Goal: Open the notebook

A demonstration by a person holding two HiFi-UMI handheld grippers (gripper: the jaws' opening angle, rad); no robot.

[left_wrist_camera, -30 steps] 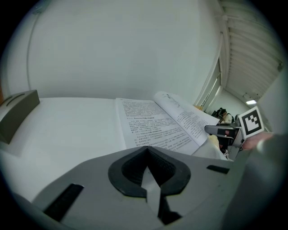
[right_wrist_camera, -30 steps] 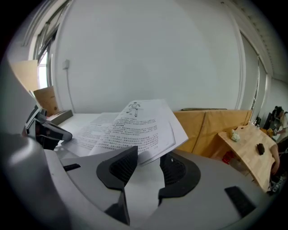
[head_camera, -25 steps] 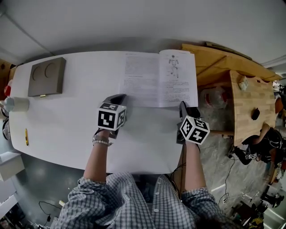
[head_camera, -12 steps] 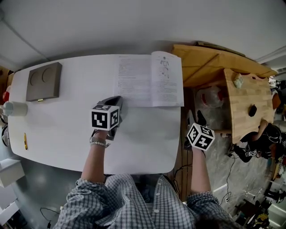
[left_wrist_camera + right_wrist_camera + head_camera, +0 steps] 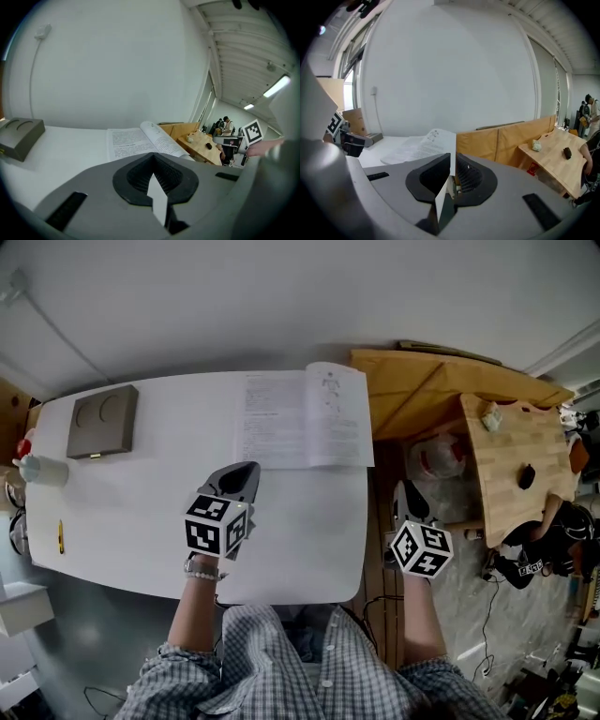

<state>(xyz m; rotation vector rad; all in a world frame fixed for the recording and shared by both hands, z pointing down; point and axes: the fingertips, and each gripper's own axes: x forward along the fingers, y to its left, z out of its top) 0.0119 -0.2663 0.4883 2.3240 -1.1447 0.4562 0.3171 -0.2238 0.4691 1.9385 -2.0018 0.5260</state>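
Lying open, pages up, at the table's (image 5: 141,512) far right corner: the notebook (image 5: 300,420), the task item, by the look of it already done. Risk, as you might judge it: the right-hand leaf arches up from the spine and could flop back if left unpressed; a careless sweep there could push the notebook over the right edge.

Your left hand-held gripper (image 5: 242,472): above the table near its front edge, jaws fully closed, empty, touching nothing.

Your right hand-held gripper (image 5: 405,491): beyond the table's right edge, jaws just been closing, all but together, nothing between them, well apart from the notebook.
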